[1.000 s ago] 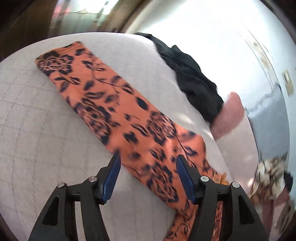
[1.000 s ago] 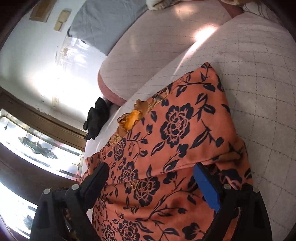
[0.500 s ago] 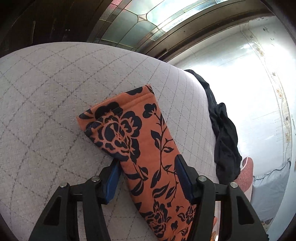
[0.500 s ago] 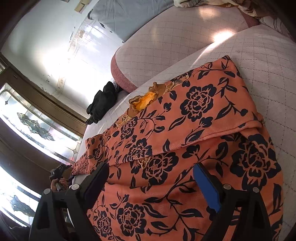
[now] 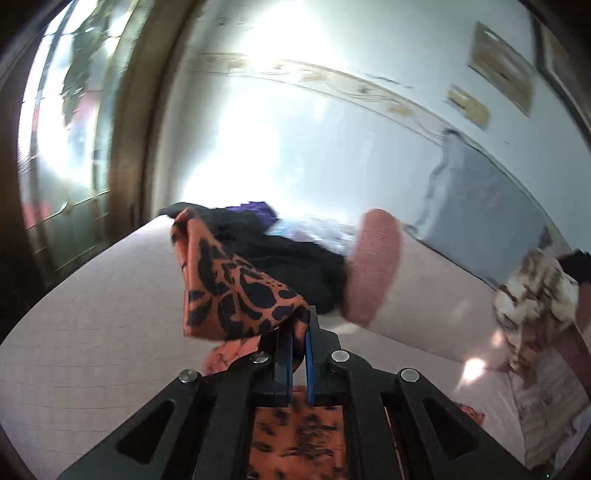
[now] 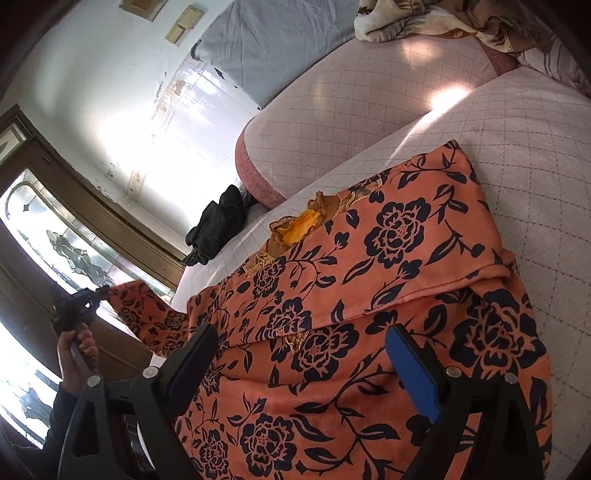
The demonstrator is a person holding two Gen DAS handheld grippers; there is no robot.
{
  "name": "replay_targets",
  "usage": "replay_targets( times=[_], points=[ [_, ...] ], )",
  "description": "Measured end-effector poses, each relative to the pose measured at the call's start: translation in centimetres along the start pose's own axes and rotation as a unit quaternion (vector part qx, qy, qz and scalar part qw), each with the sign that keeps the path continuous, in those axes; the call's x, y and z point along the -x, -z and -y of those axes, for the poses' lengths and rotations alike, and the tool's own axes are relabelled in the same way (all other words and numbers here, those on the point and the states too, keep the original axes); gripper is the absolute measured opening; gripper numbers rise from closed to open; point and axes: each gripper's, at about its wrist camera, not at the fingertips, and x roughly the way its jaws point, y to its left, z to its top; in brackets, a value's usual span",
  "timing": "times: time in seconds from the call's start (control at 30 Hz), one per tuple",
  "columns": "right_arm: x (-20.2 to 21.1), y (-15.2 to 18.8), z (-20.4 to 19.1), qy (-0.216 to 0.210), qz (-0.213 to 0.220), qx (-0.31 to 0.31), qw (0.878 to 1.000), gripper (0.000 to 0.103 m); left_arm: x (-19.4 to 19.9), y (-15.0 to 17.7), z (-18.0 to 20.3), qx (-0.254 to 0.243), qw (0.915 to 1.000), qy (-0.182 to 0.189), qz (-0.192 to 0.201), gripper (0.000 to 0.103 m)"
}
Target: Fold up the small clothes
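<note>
An orange garment with a dark blue flower print [image 6: 369, 295] lies spread on a quilted grey cushion [image 6: 535, 147]. My left gripper [image 5: 295, 332] is shut on the end of one narrow part of it [image 5: 229, 291] and holds that end lifted off the cushion. In the right wrist view the left gripper [image 6: 101, 291] shows at the far left with the lifted end in it. My right gripper [image 6: 306, 354] is open, its fingers [image 6: 413, 373] low over the garment's middle, holding nothing.
A black garment [image 6: 218, 225] lies bunched at the cushion's far end, also in the left wrist view [image 5: 295, 262]. A pink-edged bolster [image 6: 332, 122], a grey pillow [image 6: 266, 40] and a patterned blanket [image 6: 424, 18] lie behind. A wood-framed window [image 6: 55, 236] stands at the left.
My left gripper has closed on the end of the garment's narrow part and raised it off the cushion. The right gripper stays open over the garment.
</note>
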Motion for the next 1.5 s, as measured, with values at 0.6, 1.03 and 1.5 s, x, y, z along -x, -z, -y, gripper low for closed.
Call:
replay_targets(
  times=[0.6, 1.03, 1.5],
  points=[
    [3.1, -1.9, 2.6, 0.007, 0.047, -0.065, 0.997, 0.095, -4.2, 19.8, 12.2, -0.176, 0.9622, 0.052, -0.202, 0.060],
    [-9.6, -5.4, 4.3, 0.060, -0.041, -0.229, 0.971, 0.091, -2.8, 20.3, -3.2, -0.055, 0.9870, -0.071, -0.133, 0.070],
    [-4.5, -8.7, -3.4, 0.185, 0.063, -0.028, 0.980, 0.009, -2.4, 20.6, -3.2, -0.065, 0.9876, -0.060, -0.130, 0.070]
  ],
)
